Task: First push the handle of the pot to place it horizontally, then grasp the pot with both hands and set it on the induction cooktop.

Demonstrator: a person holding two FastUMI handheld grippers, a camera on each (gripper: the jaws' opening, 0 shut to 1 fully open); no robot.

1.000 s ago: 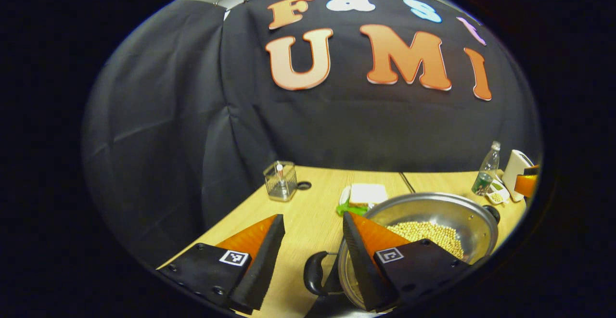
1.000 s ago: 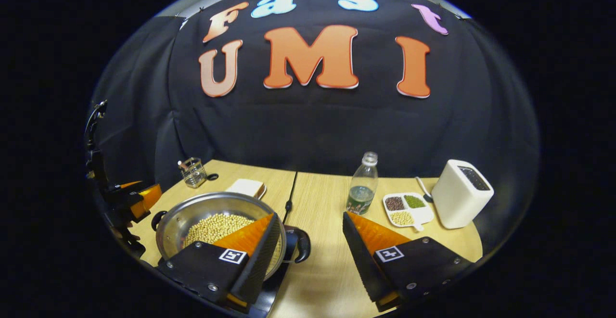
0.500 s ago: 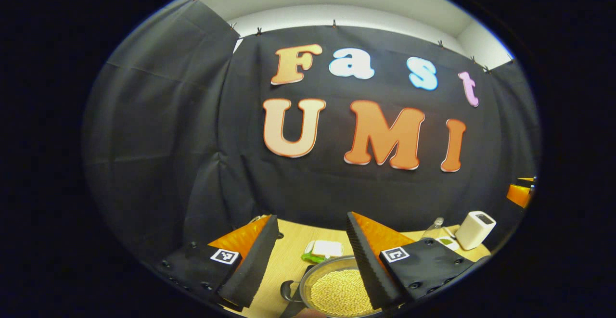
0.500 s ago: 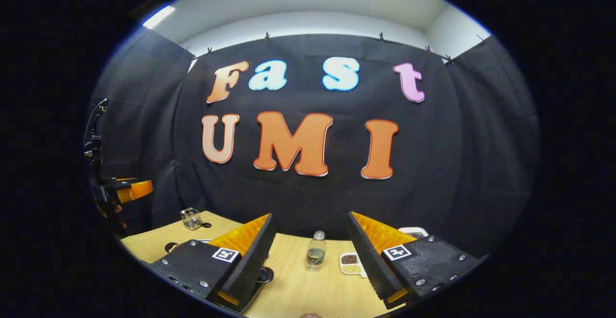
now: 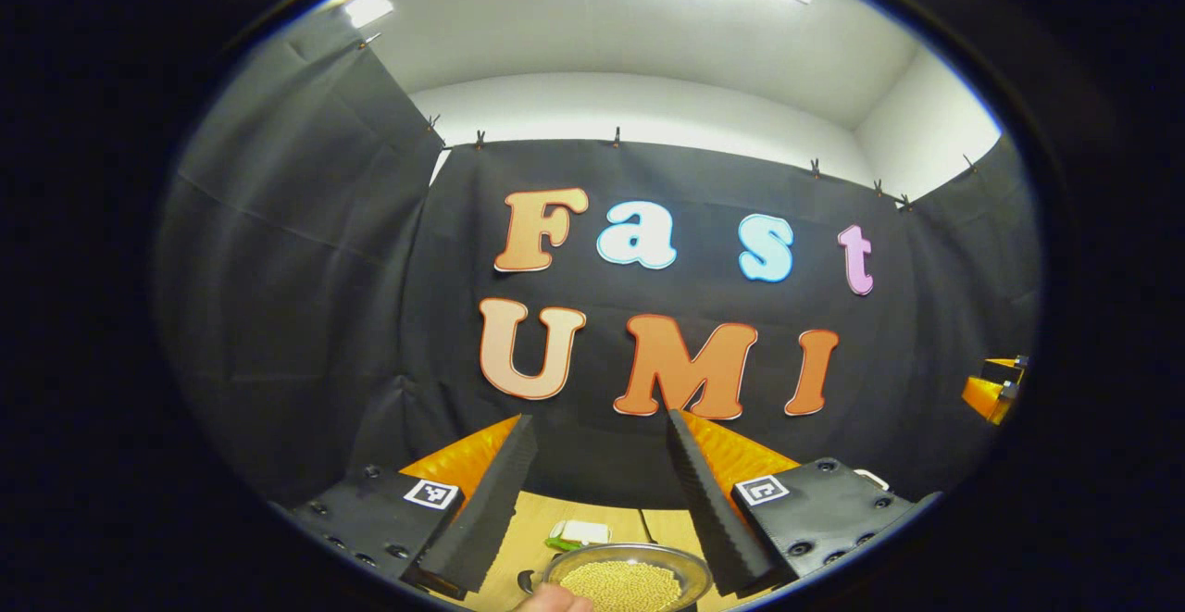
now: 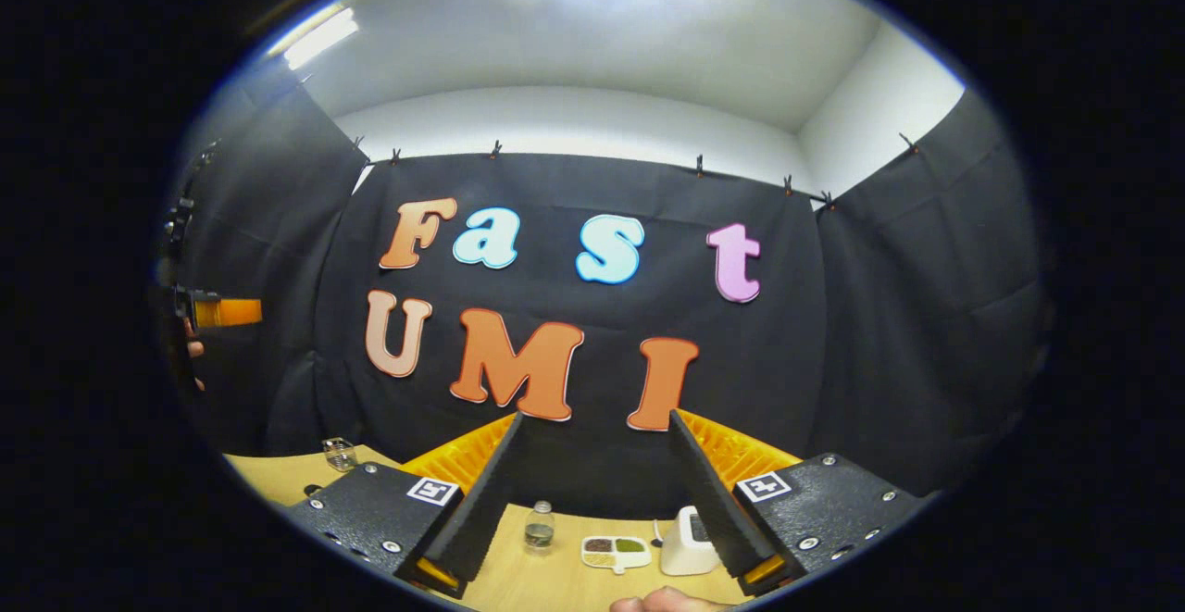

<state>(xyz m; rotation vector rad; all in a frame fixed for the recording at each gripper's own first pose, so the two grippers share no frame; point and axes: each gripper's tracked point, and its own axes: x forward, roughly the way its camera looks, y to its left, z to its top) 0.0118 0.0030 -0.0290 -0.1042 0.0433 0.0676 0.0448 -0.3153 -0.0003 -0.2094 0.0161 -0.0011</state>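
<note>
My left tool (image 5: 592, 492) and right tool (image 6: 592, 487) both gape empty, raised off the worktop (image 6: 555, 584). The pot (image 5: 626, 582) of soybeans sits below my left one. I'd descend level and approach its handles squarely.

A round, shiny stainless-steel pot (image 5: 629, 577) sits upright on the light wooden table, low in the left gripper view. It is open-topped and filled with small pale yellow beans (image 5: 622, 586). A small dark handle (image 5: 525, 580) juts from its left rim. What lies beneath it cannot be made out.
</note>
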